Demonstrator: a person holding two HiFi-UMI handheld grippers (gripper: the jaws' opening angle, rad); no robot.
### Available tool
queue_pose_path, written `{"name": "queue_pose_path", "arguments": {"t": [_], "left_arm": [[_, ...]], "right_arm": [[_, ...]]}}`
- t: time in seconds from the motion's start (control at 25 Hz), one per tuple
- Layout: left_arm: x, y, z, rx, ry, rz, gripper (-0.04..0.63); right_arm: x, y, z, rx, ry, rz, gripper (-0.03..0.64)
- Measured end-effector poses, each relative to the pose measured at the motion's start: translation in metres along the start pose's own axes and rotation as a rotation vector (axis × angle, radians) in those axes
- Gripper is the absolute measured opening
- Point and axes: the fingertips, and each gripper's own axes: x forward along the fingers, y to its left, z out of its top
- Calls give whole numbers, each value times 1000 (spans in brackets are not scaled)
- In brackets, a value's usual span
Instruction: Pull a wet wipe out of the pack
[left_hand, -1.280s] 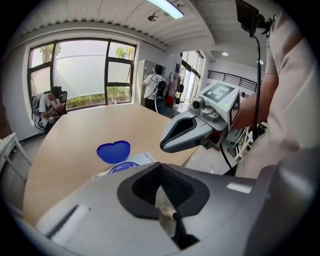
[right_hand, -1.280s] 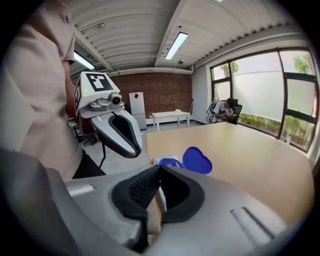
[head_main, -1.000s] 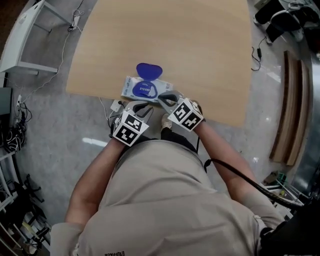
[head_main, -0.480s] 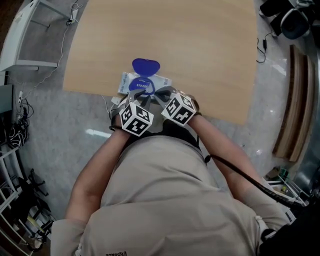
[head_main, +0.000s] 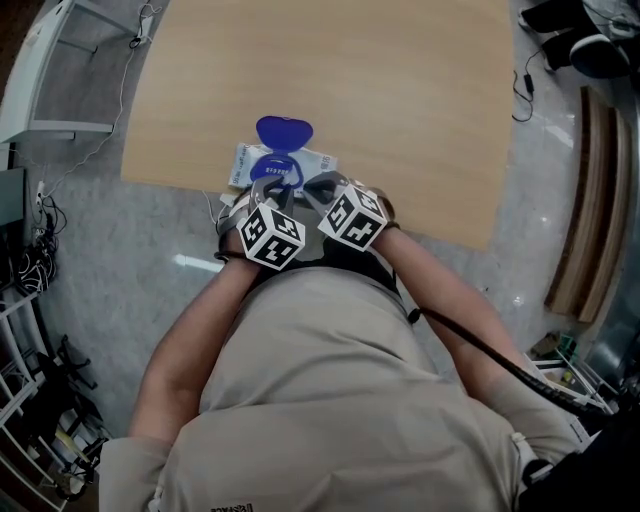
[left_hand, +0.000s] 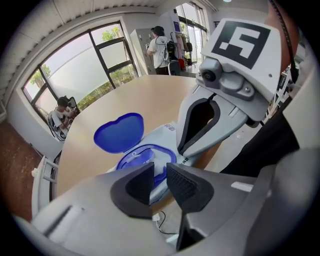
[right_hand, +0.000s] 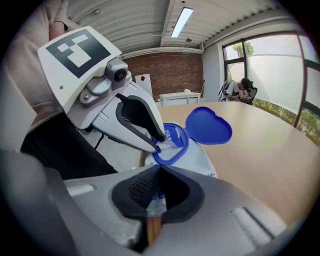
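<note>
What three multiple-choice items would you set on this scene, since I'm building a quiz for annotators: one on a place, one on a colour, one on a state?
1. Where on the table does the wet wipe pack lie? A its middle. B its near edge, by the person. C its far edge.
2. What colour is the pack's lid? A blue. B red. C green.
3. How is the lid? A shut. B torn off. C flipped open.
Key: B, the head view shows the pack at the edge nearest the person; A, the lid is plainly blue; C, it stands folded back off the pack.
</note>
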Motion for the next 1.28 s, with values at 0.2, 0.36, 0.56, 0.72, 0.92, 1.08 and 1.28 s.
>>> {"name": "queue_pose_path", "arguments": {"t": [0.2, 0.36, 0.56, 0.72, 0.92, 1.08, 1.28], "left_arm": [[7, -3, 3, 5, 28, 17, 47], [10, -4, 4, -2, 46, 27, 9], [8, 1, 4, -33, 37, 9, 8], [-3, 3, 10, -60, 21, -1, 7], [-21, 7, 18, -71, 0, -8, 6], [-31, 17, 19, -81, -20, 4, 6], [-48, 27, 25, -96, -51, 30, 6]], "right_arm": [[-4, -3, -6, 4, -5, 8, 2], [-5, -3, -10, 5, -1, 17, 2], [-1, -5, -10, 9, 9, 22, 2], [-3, -4, -10, 10, 19, 23, 2], [-5, -3, -14, 15, 27, 20, 2], [-3, -3, -14, 18, 28, 16, 2], [-5, -1, -14, 18, 37, 8, 2]]}}
